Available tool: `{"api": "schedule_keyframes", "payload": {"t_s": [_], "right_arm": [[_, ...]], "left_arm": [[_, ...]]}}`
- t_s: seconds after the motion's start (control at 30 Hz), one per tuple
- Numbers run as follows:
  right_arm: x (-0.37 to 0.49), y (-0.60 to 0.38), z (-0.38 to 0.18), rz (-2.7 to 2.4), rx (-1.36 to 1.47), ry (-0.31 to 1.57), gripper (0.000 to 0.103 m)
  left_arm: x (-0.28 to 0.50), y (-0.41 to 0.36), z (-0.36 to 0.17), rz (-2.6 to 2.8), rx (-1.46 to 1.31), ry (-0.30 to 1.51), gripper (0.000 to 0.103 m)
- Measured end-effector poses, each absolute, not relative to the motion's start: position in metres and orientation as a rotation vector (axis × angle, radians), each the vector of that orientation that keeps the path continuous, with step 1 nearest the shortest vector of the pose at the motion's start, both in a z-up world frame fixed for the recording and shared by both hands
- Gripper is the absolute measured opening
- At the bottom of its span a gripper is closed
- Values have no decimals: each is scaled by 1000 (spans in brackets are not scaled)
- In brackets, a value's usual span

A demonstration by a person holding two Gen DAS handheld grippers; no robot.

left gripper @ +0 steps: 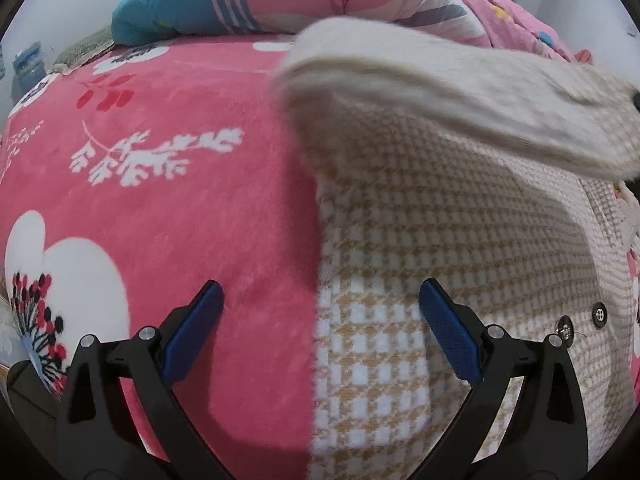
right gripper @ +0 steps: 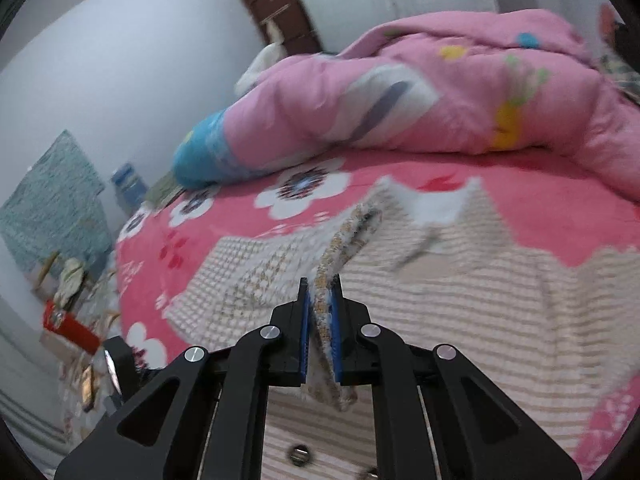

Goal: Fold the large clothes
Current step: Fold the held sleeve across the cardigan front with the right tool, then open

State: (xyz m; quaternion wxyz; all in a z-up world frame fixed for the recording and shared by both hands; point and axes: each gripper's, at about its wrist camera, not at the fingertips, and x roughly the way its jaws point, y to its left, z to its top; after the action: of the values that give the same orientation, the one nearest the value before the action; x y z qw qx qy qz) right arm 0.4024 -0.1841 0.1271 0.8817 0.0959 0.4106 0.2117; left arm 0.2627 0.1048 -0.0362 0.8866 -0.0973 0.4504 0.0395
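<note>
A cream and tan houndstooth coat lies spread on a pink flowered bedspread. In the left wrist view my left gripper stands open just above the coat's left edge, one blue pad over the bedspread, the other over the cloth. A raised fold of the coat hangs blurred across the upper right. In the right wrist view my right gripper is shut on an edge of the coat, lifted off the spread garment. Dark buttons show near the coat's right side.
A bunched pink quilt with a blue end lies along the bed's far side. Beyond the bed's left edge stand floor clutter and a red box, a teal cloth against the wall, and a brown dresser.
</note>
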Motion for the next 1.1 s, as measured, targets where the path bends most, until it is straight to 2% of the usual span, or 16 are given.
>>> {"api": "schedule_keyframes", "payload": {"t_s": [0.23, 0.5, 0.77, 1.0, 1.1], "right_arm": [[415, -238, 81, 308, 214, 945, 9], [427, -260, 71, 249, 211, 929, 9], [449, -264, 1, 115, 38, 1031, 9], [458, -262, 8, 124, -24, 979, 9], [468, -264, -1, 106, -46, 1012, 11]], "left_arm": [[268, 102, -38, 101, -177, 948, 95], [270, 101, -39, 111, -167, 951, 95], [268, 101, -39, 98, -166, 945, 95], [268, 100, -39, 100, -151, 947, 95], [268, 99, -40, 102, -148, 946, 95]]}}
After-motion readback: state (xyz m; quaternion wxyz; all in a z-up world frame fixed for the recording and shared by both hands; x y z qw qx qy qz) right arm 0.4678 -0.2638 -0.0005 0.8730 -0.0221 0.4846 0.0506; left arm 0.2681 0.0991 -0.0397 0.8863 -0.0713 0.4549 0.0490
